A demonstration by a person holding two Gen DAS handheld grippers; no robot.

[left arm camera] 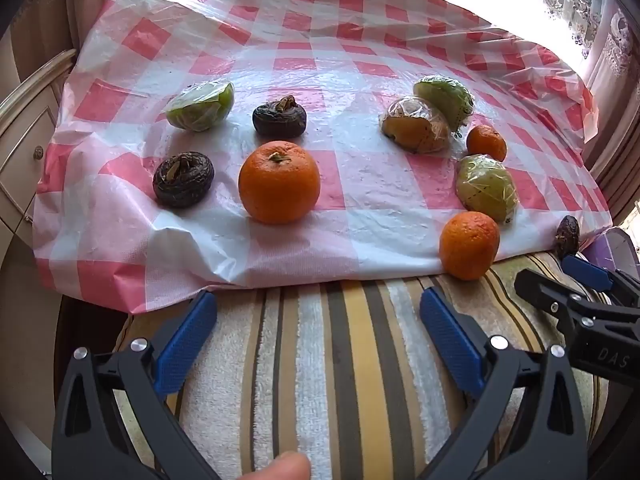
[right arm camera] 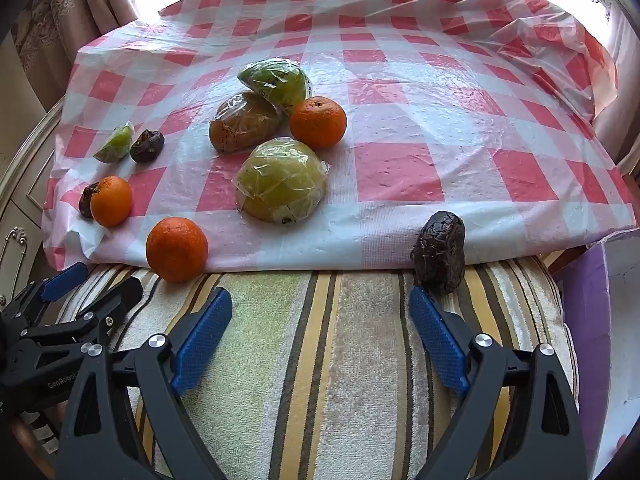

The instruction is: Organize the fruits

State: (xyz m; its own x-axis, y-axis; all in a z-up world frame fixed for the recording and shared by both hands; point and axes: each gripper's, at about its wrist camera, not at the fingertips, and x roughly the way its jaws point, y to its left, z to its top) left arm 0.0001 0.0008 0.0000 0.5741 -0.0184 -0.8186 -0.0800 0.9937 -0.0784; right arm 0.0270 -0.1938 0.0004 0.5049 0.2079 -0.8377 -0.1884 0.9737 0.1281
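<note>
Three oranges lie on the red-checked plastic cloth (left arm camera: 360,56): a big one (left arm camera: 279,182) at centre left, one (left arm camera: 469,245) at the cloth's near edge and a small one (left arm camera: 486,142) further back. Dark wrinkled fruits (left arm camera: 183,179) (left arm camera: 279,116) sit at the left, and a third (right arm camera: 439,258) stands just beyond my right gripper's right finger. Plastic-wrapped green fruits (left arm camera: 200,106) (right arm camera: 282,180) (right arm camera: 276,80) and a wrapped brownish one (right arm camera: 242,120) are spread around. My left gripper (left arm camera: 316,296) and right gripper (right arm camera: 320,296) hover open and empty over the striped towel (left arm camera: 340,360).
A cream cabinet (left arm camera: 24,128) with drawer knobs stands to the left of the table. Curtains (left arm camera: 608,48) hang at the back and the right. A purple object (right arm camera: 588,300) sits past the towel's right edge. A fingertip (left arm camera: 286,468) shows at the bottom of the left wrist view.
</note>
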